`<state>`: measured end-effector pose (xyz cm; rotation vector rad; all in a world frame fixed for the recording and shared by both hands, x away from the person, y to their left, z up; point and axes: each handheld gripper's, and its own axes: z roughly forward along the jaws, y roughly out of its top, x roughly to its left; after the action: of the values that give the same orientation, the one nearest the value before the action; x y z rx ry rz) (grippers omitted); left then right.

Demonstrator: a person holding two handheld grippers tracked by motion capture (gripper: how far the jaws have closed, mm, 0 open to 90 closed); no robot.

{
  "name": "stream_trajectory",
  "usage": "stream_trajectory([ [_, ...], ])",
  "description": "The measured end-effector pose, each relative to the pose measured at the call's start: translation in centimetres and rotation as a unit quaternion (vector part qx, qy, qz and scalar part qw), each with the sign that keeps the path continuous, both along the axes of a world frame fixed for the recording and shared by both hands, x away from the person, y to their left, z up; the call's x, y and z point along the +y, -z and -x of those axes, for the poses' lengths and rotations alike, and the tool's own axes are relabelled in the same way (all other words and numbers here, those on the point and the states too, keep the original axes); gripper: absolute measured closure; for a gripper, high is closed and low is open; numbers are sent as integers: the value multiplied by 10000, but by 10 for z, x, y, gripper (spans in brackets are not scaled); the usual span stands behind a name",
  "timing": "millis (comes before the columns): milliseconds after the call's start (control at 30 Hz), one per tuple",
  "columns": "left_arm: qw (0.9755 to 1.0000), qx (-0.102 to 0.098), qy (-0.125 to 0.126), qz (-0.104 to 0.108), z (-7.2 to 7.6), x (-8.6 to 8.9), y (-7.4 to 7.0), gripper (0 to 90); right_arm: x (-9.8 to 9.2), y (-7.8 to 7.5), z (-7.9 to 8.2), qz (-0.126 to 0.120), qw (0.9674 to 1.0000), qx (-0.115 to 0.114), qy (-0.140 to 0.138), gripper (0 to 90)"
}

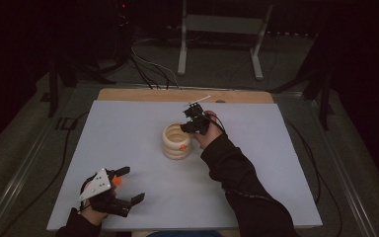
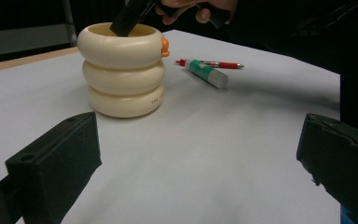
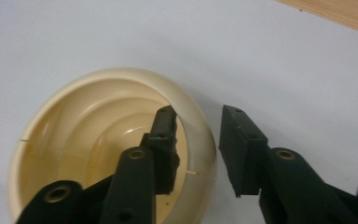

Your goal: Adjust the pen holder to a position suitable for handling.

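Straddling the rim of the cream, three-ringed plastic pot (image 3: 116, 154), the right gripper (image 3: 198, 144) has one black jaw inside the pot's hollow and the other outside its wall, at the lower middle of the right gripper view. The jaws stand apart with the rim in the gap; neither pad visibly presses on it. No other thing lies between them. In the high view the pot (image 1: 176, 141) sits just left of centre on the pale grey table (image 1: 128, 133), with the right gripper (image 1: 193, 123) at its upper right edge.

At the lower left of the high view the left gripper (image 1: 128, 185) rests with its jaws wide apart and nothing between them, well apart from the pot. Its own view shows a green-and-white glue stick (image 2: 207, 73) and a red pen (image 2: 214, 64) lying together right of the pot (image 2: 121, 70).
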<state>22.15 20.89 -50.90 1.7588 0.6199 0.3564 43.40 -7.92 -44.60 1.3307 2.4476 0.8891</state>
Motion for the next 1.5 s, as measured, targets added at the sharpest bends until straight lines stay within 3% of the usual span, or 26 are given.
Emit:
stream_trajectory([
  [367,10000,16,5,0,0,-1,0,1,-5,-15,8,-141,9994,-93,-309,540],
  [767,10000,25,7,17,0,-1,0,0,-20,-40,18,-412,9967,-352,-605,440],
  [1133,10000,17,2,18,0,0,0,1,-37,-49,23,-423,9943,-453,-862,219],
  [1200,10000,21,3,23,0,-1,0,0,-42,-49,24,-470,9932,-385,-997,163],
  [1500,10000,22,1,33,-1,0,0,0,-69,-50,28,-474,9920,-443,-1084,70],
])
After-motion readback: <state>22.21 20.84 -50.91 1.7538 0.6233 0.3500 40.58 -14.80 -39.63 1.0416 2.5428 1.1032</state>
